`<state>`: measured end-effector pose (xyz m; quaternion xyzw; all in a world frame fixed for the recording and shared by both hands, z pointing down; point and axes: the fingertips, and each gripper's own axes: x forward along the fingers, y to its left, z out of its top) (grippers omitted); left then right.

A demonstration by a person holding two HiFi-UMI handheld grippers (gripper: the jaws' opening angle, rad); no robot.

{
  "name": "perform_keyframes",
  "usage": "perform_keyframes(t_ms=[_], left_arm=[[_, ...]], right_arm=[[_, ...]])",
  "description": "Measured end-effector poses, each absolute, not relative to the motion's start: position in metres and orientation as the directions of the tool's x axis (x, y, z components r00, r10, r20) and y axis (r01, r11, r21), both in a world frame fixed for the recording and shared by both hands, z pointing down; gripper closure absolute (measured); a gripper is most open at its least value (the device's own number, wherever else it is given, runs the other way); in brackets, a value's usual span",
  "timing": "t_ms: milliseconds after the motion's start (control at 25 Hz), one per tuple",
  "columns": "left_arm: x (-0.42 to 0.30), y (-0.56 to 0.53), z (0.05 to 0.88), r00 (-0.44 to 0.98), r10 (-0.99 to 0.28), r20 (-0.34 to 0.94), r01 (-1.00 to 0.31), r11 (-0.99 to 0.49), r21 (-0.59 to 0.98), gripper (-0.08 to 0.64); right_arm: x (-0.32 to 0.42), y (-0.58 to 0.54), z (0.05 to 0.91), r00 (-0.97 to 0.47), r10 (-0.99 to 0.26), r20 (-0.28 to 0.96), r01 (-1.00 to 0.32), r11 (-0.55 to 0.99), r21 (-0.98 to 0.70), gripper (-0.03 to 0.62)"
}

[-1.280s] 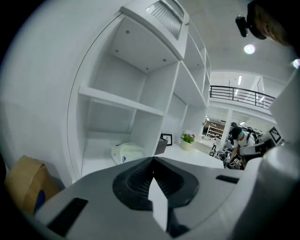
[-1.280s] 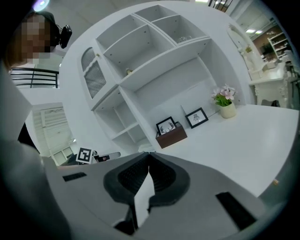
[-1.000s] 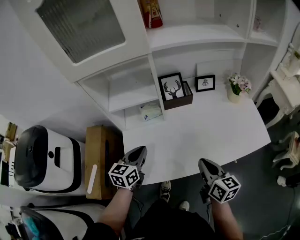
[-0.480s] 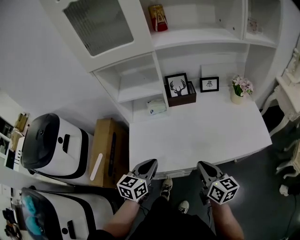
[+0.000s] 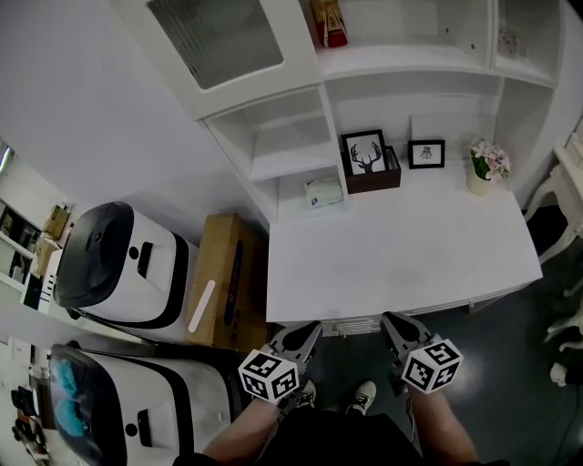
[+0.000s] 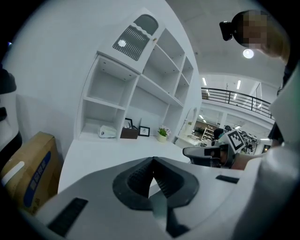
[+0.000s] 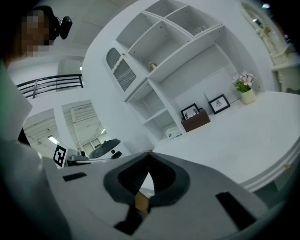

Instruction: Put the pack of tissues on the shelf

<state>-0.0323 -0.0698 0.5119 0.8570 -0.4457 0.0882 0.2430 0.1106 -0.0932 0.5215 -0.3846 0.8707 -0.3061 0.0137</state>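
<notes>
The pack of tissues point(image 5: 323, 192) lies in the lowest cubby of the white shelf unit point(image 5: 291, 164), at the far left of the white table point(image 5: 401, 255). It shows small in the left gripper view point(image 6: 107, 132) and in the right gripper view point(image 7: 174, 134). Both grippers hang off the table's front edge, close to the person's body and far from the pack. My left gripper point(image 5: 305, 329) has its jaws closed tip to tip on nothing point(image 6: 153, 159). My right gripper point(image 5: 390, 320) is also shut and empty point(image 7: 149, 165).
A framed deer picture point(image 5: 365, 152) leans on a brown box, with a small frame point(image 5: 426, 154) and a flower pot point(image 5: 486, 167) further right. A red package point(image 5: 329, 23) stands on a higher shelf. A cardboard box point(image 5: 225, 278) and white machines point(image 5: 118, 266) stand left of the table.
Both grippers have drawn back from the table's front edge toward the body, and the head view has pulled away from the shelf. The tissue pack has stayed in its cubby.
</notes>
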Motion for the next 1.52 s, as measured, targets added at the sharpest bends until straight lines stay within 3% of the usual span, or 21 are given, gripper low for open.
perform_keyframes(t_ms=[560,1520], left_arm=[[-0.116,-0.017,0.511,0.583,-0.744,0.327,-0.802,-0.462,0.378,0.555],[-0.229,0.039,0.522,0.708,-0.661,0.248,-0.685,-0.557,0.470,0.555]], right_arm=[[0.024,-0.063,0.520,-0.719,-0.644,0.260,-0.671,0.548,-0.499,0.588],[-0.096,0.027,0.528,-0.620,-0.693,0.368,-0.774,0.462,-0.432,0.588]])
